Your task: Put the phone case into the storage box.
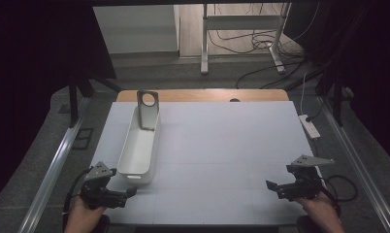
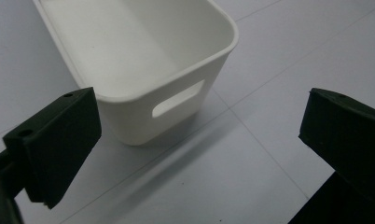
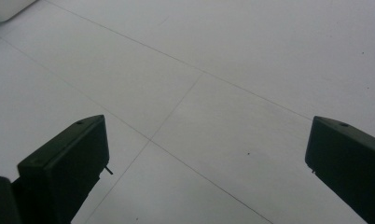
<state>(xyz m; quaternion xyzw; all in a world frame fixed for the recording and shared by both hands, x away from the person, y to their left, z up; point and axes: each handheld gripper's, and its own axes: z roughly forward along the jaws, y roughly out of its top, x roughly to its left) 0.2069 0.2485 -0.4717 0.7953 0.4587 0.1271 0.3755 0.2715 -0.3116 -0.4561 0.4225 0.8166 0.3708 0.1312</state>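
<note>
smooth white oblong bin [image 1: 140,145], rounded corners; left gripper [image 1: 133,191], right gripper [image 1: 270,186] jaws apart.

- A long white plastic bin [image 1: 139,143], open top up, with a slot handle in its near end wall, stands just ahead of the left gripper [image 1: 131,192].
- A grey metal plate [image 1: 147,109] with a round hole leans upright inside the bin's far end, well beyond that gripper.

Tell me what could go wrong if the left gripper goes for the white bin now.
The bin looks light and may slide across the smooth table instead of being gripped by the open left gripper. The metal plate leaning at its far end could topple or rattle if the bin is jolted.
</note>
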